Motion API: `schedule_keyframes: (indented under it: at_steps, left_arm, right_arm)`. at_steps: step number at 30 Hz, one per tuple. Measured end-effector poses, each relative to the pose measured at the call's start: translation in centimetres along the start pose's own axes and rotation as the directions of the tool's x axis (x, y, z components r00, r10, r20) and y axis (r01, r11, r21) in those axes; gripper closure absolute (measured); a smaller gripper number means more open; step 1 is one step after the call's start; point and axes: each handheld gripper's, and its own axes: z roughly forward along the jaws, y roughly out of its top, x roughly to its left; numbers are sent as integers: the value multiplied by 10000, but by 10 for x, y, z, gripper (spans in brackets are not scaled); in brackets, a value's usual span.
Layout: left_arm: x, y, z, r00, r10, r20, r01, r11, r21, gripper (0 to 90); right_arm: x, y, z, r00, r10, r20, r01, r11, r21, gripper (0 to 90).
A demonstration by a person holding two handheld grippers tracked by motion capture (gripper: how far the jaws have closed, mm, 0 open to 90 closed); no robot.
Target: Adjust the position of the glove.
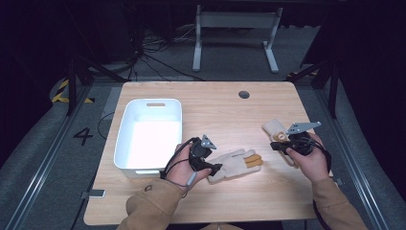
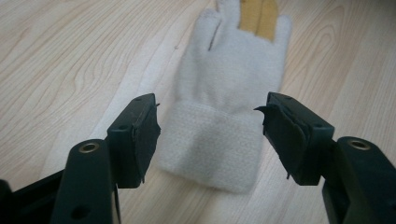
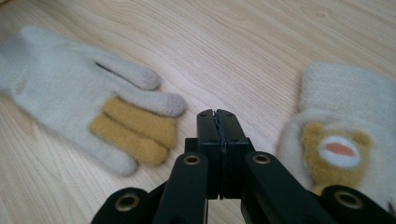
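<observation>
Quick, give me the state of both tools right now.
Left tool: open, jaws astride the cuff of the cream glove, not pressing on it.
Right tool: closed, holding nothing, between that glove and the bear glove.

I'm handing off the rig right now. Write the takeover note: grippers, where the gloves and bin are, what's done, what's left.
Left gripper: jaws open, standing either side of the cuff of the near glove, not yet pressing.
Right gripper: shut, holding nothing, over bare table between the two gloves.
Near glove lies flat, mid-table, right of the white bin. Bear glove lies flat near the table's right edge.
Done: nothing is in the bin.
Left, probably: close on the cuff, lift the near glove, then handle the bear glove; the bin looks like the likely destination.
</observation>
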Motion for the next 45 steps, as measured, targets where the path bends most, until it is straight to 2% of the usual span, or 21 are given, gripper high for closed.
schedule_keyframes:
  at_steps: [6, 9, 15, 16, 17, 18, 21, 28, 32, 45]
  left_arm:
    - [0, 1, -6, 10000, 81, -24, -81, 9999, -78, 358]
    - [0, -3, -5, 9997, 8, 245, -7, 10000, -58, 358]
    - [-1, -8, -13, 9999, -49, 92, 50, 9999, -92, 355]
    - [-2, -10, -16, 10000, -27, 17, 28, 9999, -136, 354]
    - [-2, -10, -16, 10000, -27, 17, 28, 9999, -136, 354]
    - [-4, -11, -18, 10000, -15, -41, 15, 9999, -122, 352]
    - [-5, -12, -19, 10000, 12, -16, -12, 10000, -75, 348]
    - [-8, -12, -18, 9999, 102, 16, -102, 9999, 64, 342]
    - [-9, -12, -18, 9998, 181, 43, -181, 9998, 82, 338]
    - [-11, -13, -13, 9997, 239, 5, -239, 9996, 144, 330]
  right_arm:
    - [5, 5, 6, 9992, -227, -341, 222, 9997, -143, 900]
    - [7, 9, 11, 9983, -334, -481, 326, 9993, -179, 900]
    - [14, 20, 25, 9950, -551, -837, 539, 9984, -162, 899]
    - [18, 26, 34, 9914, -586, -1173, 564, 9982, -219, 896]
    - [18, 26, 34, 9914, -586, -1173, 564, 9982, -219, 896]
    - [21, 31, 42, 9891, -752, -1268, 741, 9972, -130, 895]
    - [25, 35, 52, 9864, -860, -1404, 867, 9962, -12, 896]
    - [27, 37, 65, 9857, -951, -1389, 971, 9952, 78, 895]
    - [27, 36, 74, 9864, -951, -1338, 1005, 9943, 348, 896]
    - [19, 25, 82, 9916, -581, -1155, 678, 9944, 817, 874]
